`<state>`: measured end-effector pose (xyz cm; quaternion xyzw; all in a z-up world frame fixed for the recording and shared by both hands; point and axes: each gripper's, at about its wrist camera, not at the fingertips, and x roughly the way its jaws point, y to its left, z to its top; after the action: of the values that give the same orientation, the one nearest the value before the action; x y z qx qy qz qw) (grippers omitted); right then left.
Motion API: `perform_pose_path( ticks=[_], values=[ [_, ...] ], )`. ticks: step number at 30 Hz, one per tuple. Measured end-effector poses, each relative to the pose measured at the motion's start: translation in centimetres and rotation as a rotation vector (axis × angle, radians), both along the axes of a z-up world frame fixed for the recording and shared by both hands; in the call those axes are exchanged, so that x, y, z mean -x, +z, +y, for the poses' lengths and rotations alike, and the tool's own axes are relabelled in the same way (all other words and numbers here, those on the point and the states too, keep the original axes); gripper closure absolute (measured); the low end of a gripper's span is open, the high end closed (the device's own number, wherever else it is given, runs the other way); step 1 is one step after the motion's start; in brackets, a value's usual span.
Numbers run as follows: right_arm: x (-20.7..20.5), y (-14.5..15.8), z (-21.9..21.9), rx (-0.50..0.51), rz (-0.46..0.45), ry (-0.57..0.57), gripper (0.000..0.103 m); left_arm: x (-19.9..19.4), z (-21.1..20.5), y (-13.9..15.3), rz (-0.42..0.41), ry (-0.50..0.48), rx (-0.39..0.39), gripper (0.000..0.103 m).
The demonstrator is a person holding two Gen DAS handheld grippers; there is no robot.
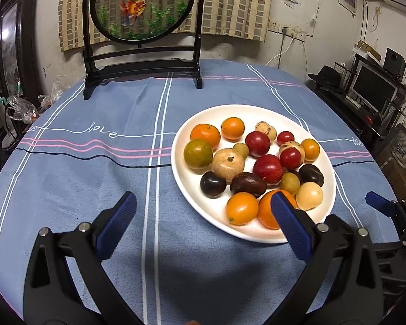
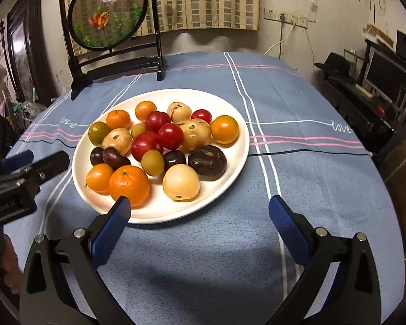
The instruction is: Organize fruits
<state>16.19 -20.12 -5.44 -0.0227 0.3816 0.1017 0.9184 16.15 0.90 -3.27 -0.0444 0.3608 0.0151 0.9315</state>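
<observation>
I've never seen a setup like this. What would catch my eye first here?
A white plate heaped with small orange, red, dark purple and pale fruits sits mid-table on a blue striped cloth. Behind it, at the far edge, stands a round goldfish screen in a black frame. Blue-tipped grippers, left and right, hang open in front.

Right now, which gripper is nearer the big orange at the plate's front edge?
About even. The left gripper is left of the big orange; the right gripper is right. Each has one finger beside it.
</observation>
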Motion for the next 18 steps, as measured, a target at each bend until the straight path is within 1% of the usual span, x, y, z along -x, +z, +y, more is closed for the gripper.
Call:
perform_pose_path(
  ticks=[5,10,15,18],
  values=[
    [-0.1,0.0,-0.5,-0.02,0.003,-0.005,0.001,0.0,-0.1,0.0,-0.003,0.0,-0.009,0.002],
    [-0.1,-0.1,-1.1,-0.052,0.012,-0.016,0.001,0.0,-0.5,-0.2,0.003,-0.022,-0.009,0.002],
    [-0.1,-0.1,-0.9,-0.053,0.011,-0.012,0.001,0.5,-0.4,0.2,-0.031,-0.016,-0.014,0.002],
    [-0.1,-0.1,-0.9,-0.051,0.015,-0.011,0.001,0.4,-0.4,0.2,-0.032,-0.008,-0.013,0.002]
  ],
)
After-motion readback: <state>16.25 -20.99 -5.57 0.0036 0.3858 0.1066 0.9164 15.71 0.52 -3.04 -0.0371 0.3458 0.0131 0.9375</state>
